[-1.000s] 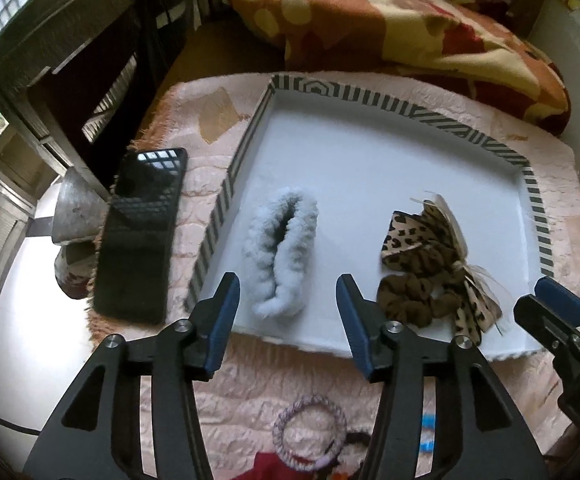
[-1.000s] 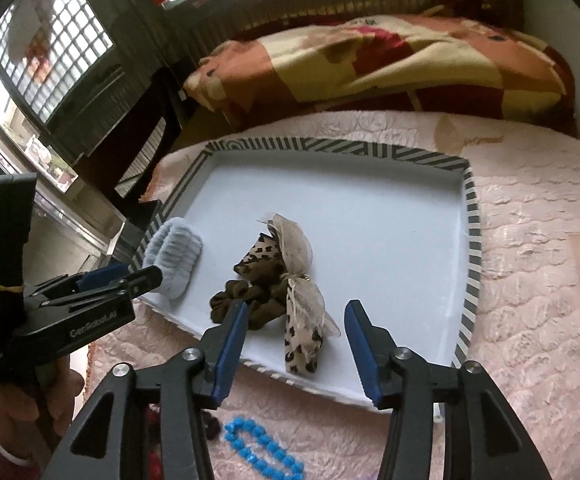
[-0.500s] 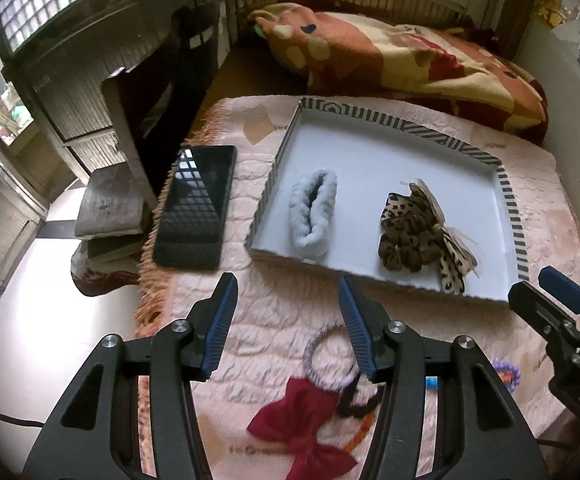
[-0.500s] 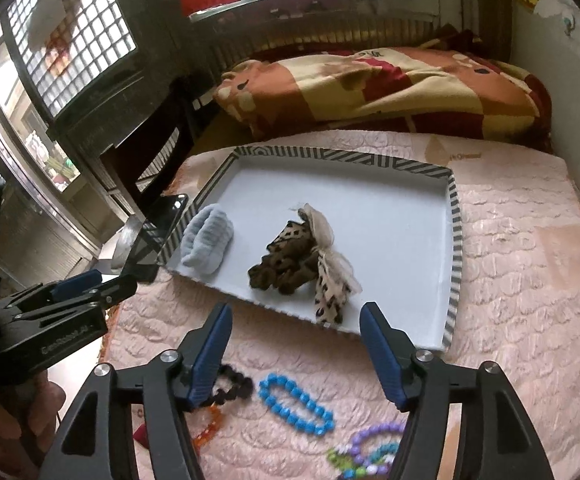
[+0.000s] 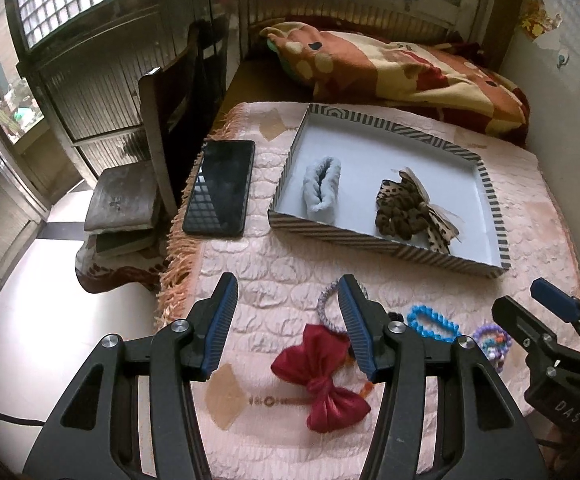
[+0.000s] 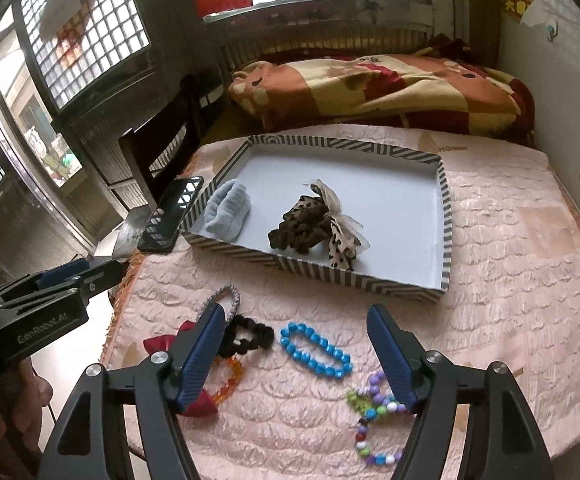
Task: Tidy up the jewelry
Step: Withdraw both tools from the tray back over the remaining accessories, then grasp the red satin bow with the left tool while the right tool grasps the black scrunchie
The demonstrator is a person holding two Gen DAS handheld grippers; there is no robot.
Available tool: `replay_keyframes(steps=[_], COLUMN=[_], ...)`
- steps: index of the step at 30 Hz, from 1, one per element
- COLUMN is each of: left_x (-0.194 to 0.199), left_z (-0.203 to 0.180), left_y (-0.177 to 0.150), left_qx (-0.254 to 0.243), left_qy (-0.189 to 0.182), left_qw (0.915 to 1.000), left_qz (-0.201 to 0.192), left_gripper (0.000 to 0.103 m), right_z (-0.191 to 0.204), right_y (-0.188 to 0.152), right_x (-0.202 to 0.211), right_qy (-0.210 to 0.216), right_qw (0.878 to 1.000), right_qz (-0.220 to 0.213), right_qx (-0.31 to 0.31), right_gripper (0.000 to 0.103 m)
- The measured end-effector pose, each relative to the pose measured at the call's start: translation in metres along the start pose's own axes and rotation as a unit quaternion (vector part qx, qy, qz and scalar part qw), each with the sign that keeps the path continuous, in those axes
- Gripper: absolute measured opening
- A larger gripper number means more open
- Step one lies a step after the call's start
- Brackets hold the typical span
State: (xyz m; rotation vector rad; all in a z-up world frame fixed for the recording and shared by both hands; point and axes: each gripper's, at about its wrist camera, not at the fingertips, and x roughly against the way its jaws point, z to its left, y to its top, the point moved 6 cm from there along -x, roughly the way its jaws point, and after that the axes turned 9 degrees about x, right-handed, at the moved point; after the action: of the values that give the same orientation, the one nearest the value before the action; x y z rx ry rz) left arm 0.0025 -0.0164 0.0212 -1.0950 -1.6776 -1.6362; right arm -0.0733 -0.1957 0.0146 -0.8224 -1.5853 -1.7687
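Observation:
A striped tray (image 5: 369, 240) (image 6: 321, 272) on the pink quilted table holds a pale blue scrunchie (image 5: 323, 188) (image 6: 228, 210) and a leopard-print scrunchie with a bow (image 5: 409, 210) (image 6: 317, 228). Nearer me lie a red bow (image 5: 321, 372) (image 6: 160, 342), a grey hair band (image 5: 323, 304) (image 6: 226, 298), a black scrunchie (image 6: 250, 336), a blue bead bracelet (image 5: 431, 324) (image 6: 315, 350), an orange bead bracelet (image 6: 230, 378) and mixed bead bracelets (image 5: 491, 344) (image 6: 373, 408). My left gripper (image 5: 288, 320) hangs open above the red bow, empty. My right gripper (image 6: 295, 354) is opening above the blue bracelet, nothing between its fingers.
A black phone (image 5: 220, 188) (image 6: 172, 214) lies left of the tray near the fringed table edge. A dark wooden chair (image 5: 170, 136) stands beyond that edge. A patterned blanket (image 5: 401, 76) is heaped behind the table, and a wall runs along the right.
Both grippers have pulled back from the tray and risen, so the loose bracelets, hair ties and red bow have come into view. The right jaws have spread wider.

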Motion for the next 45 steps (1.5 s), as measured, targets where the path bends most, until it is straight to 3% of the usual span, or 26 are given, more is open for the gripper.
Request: replay_keyframes(steps=[19, 30, 35, 40, 45], left_x=[0.017, -0.002, -0.019, -0.034, -0.043], left_z=[0.002, 0.04, 0.053, 0.048, 0.031], left_y=[-0.026, -0.034, -0.049, -0.07, -0.086], left_qx=[-0.011, 0.045, 0.067, 0.086, 0.084], left_qy=[-0.016, -0.041, -0.055, -0.078, -0.095], left_qw=[0.9998, 0.9965, 0.9913, 0.9828, 0.9779], left_qz=[0.003, 0.057, 0.099, 0.144, 0.166], left_gripper=[0.052, 0.052, 0.052, 0.053, 0.062], right_z=[0.002, -0.01, 0.004, 0.017, 0.025], right_y=[-0.018, -0.042, -0.046, -0.042, -0.036], right_x=[0.01, -0.023, -0.041, -0.068, -0.092], right_qy=[-0.009, 0.004, 0.053, 0.113, 0.152], right_qw=[1.0, 0.999, 0.996, 0.99, 0.982], right_qz=[0.004, 0.05, 0.067, 0.088, 0.107], right_qx=[-0.001, 0.004, 0.015, -0.011, -0.037], right_gripper=[0.071, 0.071, 0.07, 0.06, 0.055])
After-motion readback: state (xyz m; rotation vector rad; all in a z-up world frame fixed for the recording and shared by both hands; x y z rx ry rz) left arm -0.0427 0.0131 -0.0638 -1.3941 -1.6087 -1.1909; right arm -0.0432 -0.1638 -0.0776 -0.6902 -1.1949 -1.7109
